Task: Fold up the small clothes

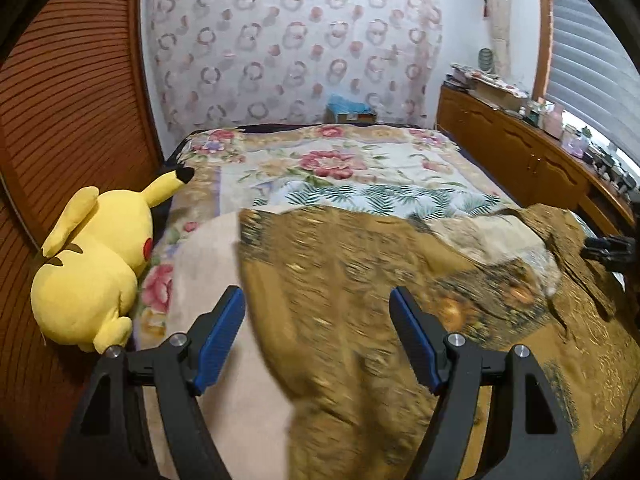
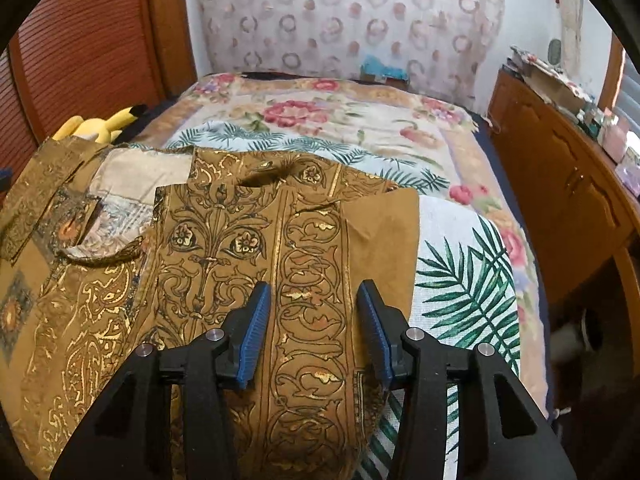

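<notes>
A small brown garment with gold and black ornamental print (image 2: 248, 240) lies spread on the bed. Its right side is folded over the middle, and its pale lining (image 2: 132, 184) shows at the left. My right gripper (image 2: 314, 332) is open, its blue pads straddling the garment's printed centre band. In the left wrist view the garment (image 1: 360, 280) is blurred and its left edge hangs raised between the open jaws of my left gripper (image 1: 318, 336). The right gripper's black tip (image 1: 608, 248) shows at the far right edge.
A floral bedspread (image 2: 340, 120) covers the bed. A yellow Pikachu plush (image 1: 92, 264) lies at the bed's left edge against a brown slatted door (image 1: 72, 80). A wooden cabinet (image 2: 560, 184) with clutter on top runs along the right. A patterned curtain (image 1: 296, 48) hangs behind.
</notes>
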Available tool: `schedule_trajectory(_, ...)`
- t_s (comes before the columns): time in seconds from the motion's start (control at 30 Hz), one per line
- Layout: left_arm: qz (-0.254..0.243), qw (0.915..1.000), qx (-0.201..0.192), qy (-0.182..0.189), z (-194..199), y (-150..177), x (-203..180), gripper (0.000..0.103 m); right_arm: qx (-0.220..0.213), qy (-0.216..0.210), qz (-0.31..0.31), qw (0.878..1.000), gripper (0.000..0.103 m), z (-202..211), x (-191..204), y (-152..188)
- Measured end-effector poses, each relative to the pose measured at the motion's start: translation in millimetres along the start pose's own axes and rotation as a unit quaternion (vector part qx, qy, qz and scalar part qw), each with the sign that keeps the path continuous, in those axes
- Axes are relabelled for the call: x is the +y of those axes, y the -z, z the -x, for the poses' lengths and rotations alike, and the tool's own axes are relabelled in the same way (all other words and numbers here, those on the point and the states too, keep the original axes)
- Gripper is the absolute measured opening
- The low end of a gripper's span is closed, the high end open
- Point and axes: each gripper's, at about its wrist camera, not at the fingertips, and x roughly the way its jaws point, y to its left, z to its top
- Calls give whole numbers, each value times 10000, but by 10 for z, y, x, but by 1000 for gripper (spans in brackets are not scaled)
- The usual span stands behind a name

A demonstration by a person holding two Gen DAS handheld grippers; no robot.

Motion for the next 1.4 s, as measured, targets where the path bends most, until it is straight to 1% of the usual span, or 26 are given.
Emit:
schedule_trajectory(0.17, 120, 9999, 91, -83, -156, -109, 186, 74, 0, 6, 17, 10000, 47, -12, -7, -2)
schedule_trajectory(0.27, 181, 9997, 154, -104, -251, -169, 268, 72, 1, 9, 18, 10000, 47, -12, -4, -5)
schedule_trajectory(0.4, 175, 9995, 238, -128, -347, -214, 317, 72, 1, 5, 15, 10000, 47, -15, -16, 0)
schedule_trajectory(0.67, 156, 9990, 399, -129, -523, -299, 409, 65, -3, 1, 15, 10000, 47, -14, -14, 0)
schedule_trajectory(1.07, 80, 9984, 541, -131, -639, -358, 403, 65, -3, 3, 17, 10000, 48, -11, -8, -3)
schedule_trajectory(1.2, 136, 9982, 578, 8, -655, -352, 396, 56, -4, 4, 18, 10000, 48, -10, -11, -3)
schedule_trajectory(1.4, 116, 9981, 611, 19, -645, -344, 375, 56, 41, 14, 77, 10000, 49, -13, -8, -25)
